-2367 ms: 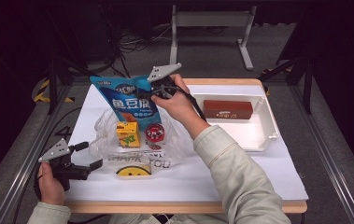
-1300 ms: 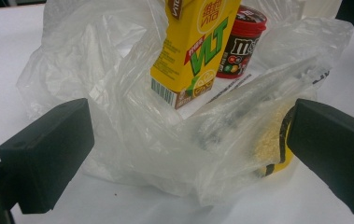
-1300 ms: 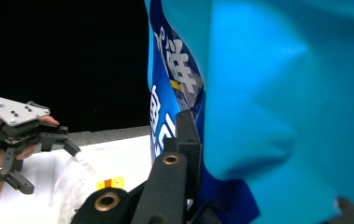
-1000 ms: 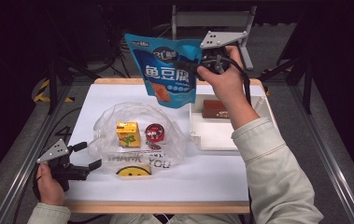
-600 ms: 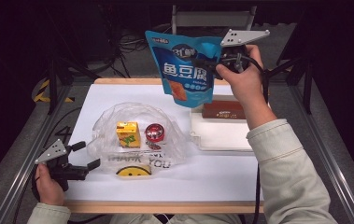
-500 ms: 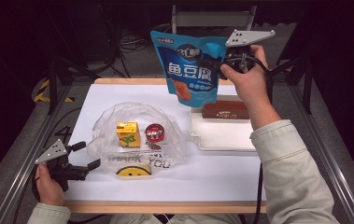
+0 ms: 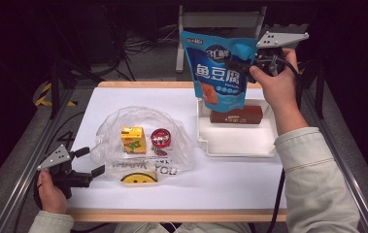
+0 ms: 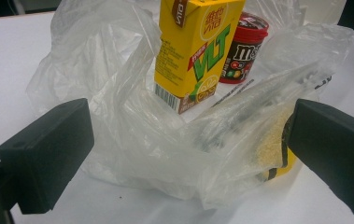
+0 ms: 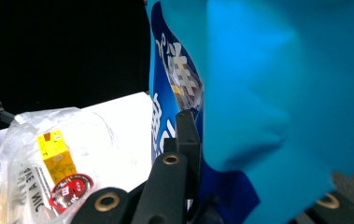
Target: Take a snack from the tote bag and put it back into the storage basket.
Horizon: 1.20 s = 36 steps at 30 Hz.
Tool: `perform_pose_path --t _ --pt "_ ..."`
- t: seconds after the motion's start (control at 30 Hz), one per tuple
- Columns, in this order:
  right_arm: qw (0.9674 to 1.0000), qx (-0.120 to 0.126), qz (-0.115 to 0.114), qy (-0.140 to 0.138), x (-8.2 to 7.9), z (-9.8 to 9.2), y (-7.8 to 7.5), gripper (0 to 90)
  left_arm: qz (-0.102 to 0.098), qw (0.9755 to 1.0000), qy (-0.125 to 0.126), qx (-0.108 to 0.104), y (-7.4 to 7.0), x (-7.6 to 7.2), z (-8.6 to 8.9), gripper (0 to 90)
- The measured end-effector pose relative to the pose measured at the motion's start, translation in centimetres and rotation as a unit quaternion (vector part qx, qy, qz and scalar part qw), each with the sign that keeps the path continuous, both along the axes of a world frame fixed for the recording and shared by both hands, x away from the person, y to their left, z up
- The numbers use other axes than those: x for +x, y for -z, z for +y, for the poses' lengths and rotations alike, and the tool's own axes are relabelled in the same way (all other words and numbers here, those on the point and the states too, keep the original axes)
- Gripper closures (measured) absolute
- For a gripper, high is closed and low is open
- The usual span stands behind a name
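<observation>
My right gripper [image 7: 243, 66] is shut on the edge of a blue snack bag [image 7: 219, 73], which hangs upright in the air above a white tray [image 7: 235, 148]. In the right gripper view the blue snack bag [image 9: 282, 70] sits pinched against my black jaw. A clear plastic bag [image 7: 138, 121] lies at mid-table, with a yellow juice carton [image 7: 133, 139] and a red candy tub [image 7: 161, 138] in it. My left gripper [image 7: 92, 160] rests open at that bag's near left edge. Crumpled film of the plastic bag [image 8: 95, 70] lies between its pads, with the carton [image 8: 193, 51] and the tub [image 8: 244, 46] beyond.
A brown bar-shaped pack [image 7: 236, 115] lies at the back of the tray. The white tabletop [image 7: 230, 179] has a wooden front edge and metal rails on both sides. A smiley print [image 7: 142, 178] marks the bag's near edge.
The right gripper has lifted the blue snack bag off the table and carried it to the right, from beside the plastic bag to above the tray. The left gripper stayed put.
</observation>
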State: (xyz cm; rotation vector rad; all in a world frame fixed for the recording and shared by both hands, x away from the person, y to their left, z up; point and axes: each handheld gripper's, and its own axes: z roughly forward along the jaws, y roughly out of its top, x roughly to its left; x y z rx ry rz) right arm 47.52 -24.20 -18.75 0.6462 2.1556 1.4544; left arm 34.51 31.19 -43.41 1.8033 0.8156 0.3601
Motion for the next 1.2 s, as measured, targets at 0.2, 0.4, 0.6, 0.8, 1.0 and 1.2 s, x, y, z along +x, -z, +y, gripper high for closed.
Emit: perform_pose_path --t 0.2,0.4,0.6,0.8,1.0,1.2 --pt "0.9998 0.001 0.006 0.019 0.2 -1.6 0.7 90.0 0.004 1.0 0.002 0.001 0.0 0.0 -0.1 1.2" --pt "0.9995 0.003 0.012 0.03 0.3 -2.8 1.4 90.0 0.003 1.0 0.001 0.003 0.0 0.1 -0.1 1.2" --pt "0.9992 0.0 0.018 0.036 0.3 -3.2 2.1 90.0 0.002 1.0 0.001 0.004 0.0 0.1 -0.2 1.2" --pt "0.9989 0.002 0.033 0.034 0.3 -3.7 3.3 90.0 0.002 1.0 0.002 0.003 0.0 0.1 -0.2 1.2" --pt "0.9985 0.001 0.043 0.033 0.3 -3.8 4.5 90.0 0.004 1.0 0.003 0.003 0.0 0.1 -0.2 1.2" --pt "0.9983 0.002 0.051 0.028 0.3 -3.7 5.2 90.0 0.004 1.0 0.005 0.005 0.0 0.1 -0.2 1.2"
